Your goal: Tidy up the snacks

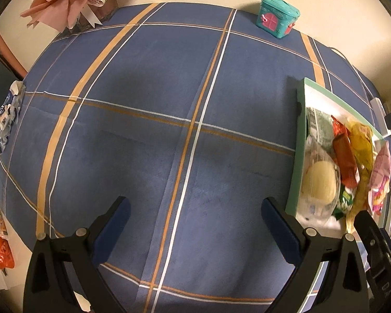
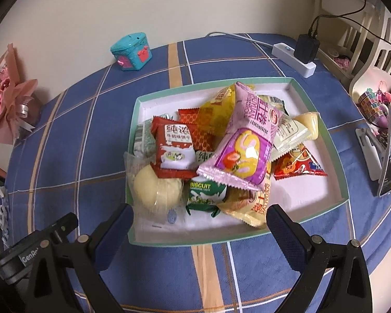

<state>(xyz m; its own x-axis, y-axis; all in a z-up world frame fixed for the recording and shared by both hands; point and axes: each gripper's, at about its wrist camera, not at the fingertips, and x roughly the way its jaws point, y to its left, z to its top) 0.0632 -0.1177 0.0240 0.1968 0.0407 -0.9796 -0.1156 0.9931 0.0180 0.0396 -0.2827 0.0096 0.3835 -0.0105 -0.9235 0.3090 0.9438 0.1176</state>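
Snacks lie heaped in the green-rimmed box (image 2: 294, 82), the pink packet (image 2: 243, 143) perched loosely on top. Both the left gripper (image 1: 195, 224) and right gripper (image 2: 199, 223) hang spread and empty; a careless reach could tip that packet out.

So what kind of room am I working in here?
Probably a home bedroom or living room: a checked tablecloth, a teal toy house, a pink paper bouquet, and a power strip with a charger beside cluttered shelves.
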